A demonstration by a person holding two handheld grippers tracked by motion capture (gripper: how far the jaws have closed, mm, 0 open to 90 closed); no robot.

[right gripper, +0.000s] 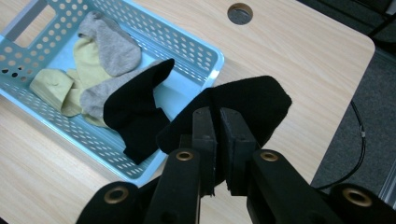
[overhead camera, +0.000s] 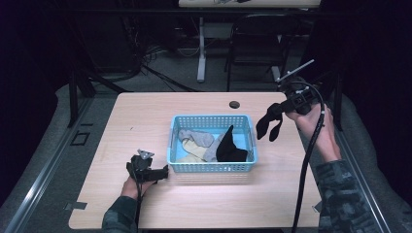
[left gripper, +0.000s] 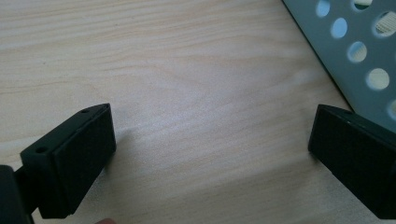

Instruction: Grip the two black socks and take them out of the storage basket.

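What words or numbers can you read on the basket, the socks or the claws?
None: no words, numbers or signs can be read.
The blue basket has holes, no label.
The black sock in the right claw is plain.
The grey sock and yellow sock in the basket are plain.
The left claw bears no markings.

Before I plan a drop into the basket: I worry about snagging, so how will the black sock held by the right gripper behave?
Probably floppy: the black sock droops in folds below the right gripper. Likely light, since a small pinch carries it. It may drape over the basket rim rather than drop cleanly.
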